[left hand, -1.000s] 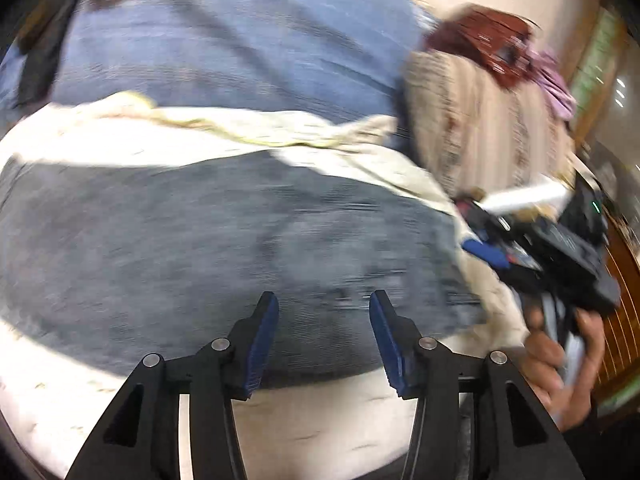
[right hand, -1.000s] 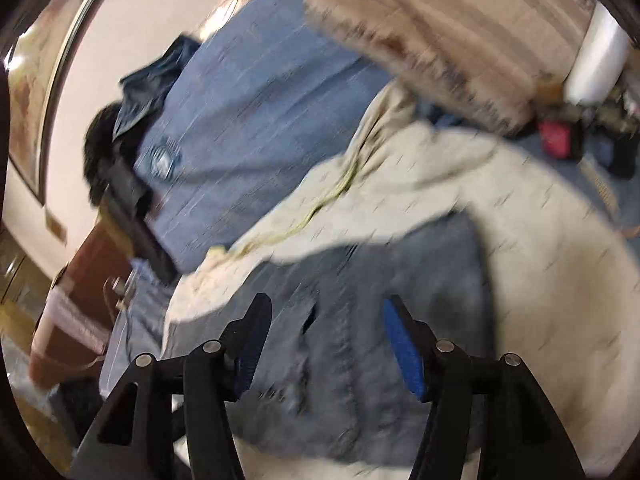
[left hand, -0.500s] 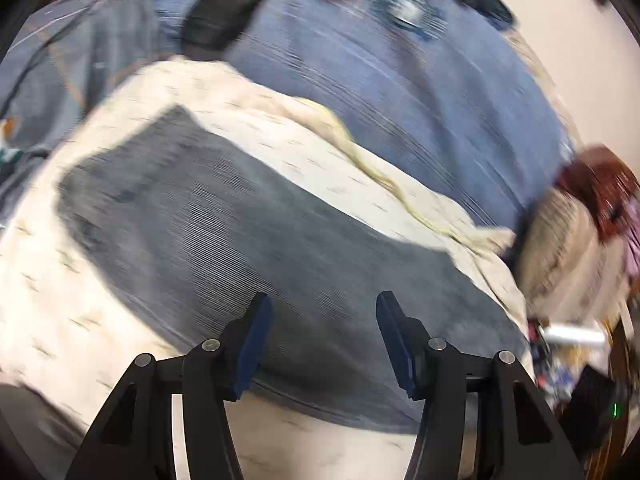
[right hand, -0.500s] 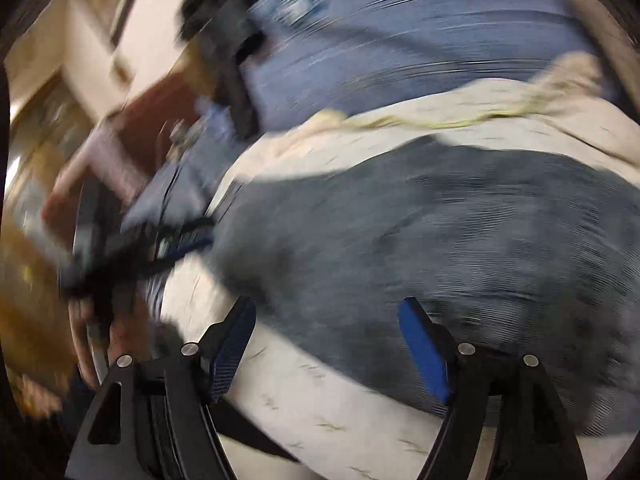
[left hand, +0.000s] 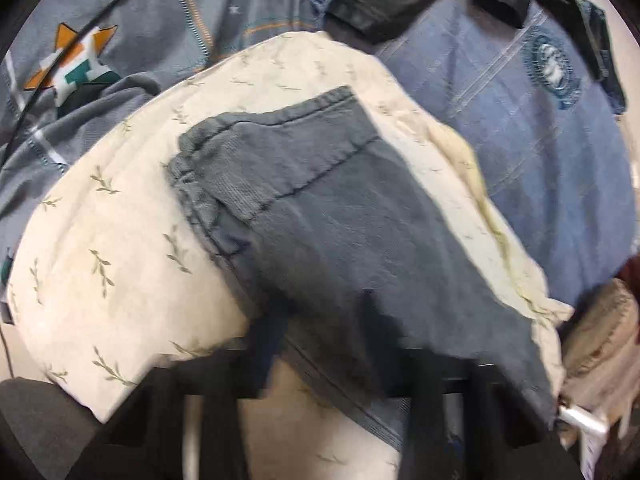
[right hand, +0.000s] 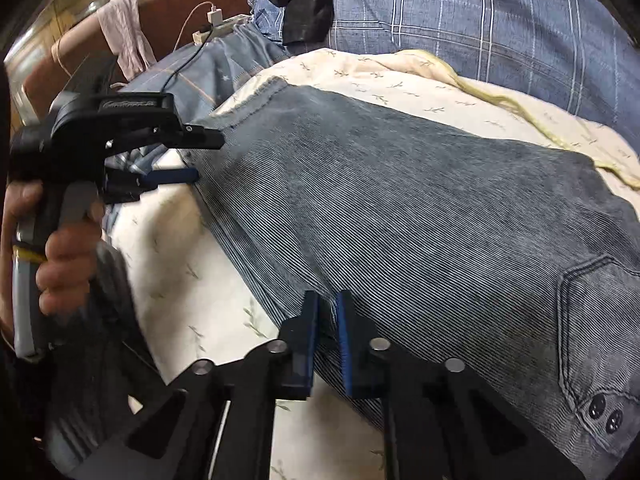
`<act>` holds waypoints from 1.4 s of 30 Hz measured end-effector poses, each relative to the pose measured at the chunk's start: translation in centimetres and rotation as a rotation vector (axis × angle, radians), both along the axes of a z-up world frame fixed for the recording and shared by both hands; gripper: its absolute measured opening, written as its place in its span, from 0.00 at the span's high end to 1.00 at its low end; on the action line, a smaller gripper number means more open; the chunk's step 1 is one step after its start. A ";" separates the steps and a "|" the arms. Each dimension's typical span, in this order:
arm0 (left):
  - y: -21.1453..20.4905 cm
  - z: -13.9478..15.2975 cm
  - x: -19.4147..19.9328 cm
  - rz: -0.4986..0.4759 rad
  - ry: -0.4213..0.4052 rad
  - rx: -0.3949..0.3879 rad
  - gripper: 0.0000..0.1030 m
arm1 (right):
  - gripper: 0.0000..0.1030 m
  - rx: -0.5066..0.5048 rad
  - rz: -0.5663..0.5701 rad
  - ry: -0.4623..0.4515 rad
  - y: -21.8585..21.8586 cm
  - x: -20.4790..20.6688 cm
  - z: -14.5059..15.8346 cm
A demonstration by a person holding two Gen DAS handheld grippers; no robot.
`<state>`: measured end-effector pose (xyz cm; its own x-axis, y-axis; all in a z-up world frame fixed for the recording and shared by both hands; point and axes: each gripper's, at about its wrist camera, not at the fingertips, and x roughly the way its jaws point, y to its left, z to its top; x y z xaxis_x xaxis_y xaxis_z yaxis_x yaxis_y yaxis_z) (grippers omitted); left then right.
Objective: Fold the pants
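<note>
Pants (right hand: 400, 200): one pair; right gripper (right hand: 328, 312) pinches its edge, left gripper (right hand: 200, 156) open.

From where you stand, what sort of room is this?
Probably a bedroom at home: the grey pants lie on a cream leaf-print bedcover over a blue plaid quilt, and a phone charger is plugged into a power strip behind.

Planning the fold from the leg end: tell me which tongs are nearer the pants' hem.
Left. The left tongs sit open right at the corner of the hem; the right tongs pinch the long edge of the pants, farther along the leg.
</note>
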<state>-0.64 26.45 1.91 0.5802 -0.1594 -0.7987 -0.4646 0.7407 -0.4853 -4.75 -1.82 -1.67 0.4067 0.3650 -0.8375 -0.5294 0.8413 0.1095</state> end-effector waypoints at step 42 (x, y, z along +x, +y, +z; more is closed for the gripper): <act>7.9 1.1 0.7 0.234 -0.005 -0.007 0.83 | 0.97 0.103 0.152 0.102 11.7 4.5 -2.1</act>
<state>0.05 34.36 3.02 0.6063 -0.0255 -0.7948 -0.6208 0.6095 -0.4931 -0.21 9.84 -3.75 0.2554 0.5016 -0.8265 -0.6309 0.7343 0.2507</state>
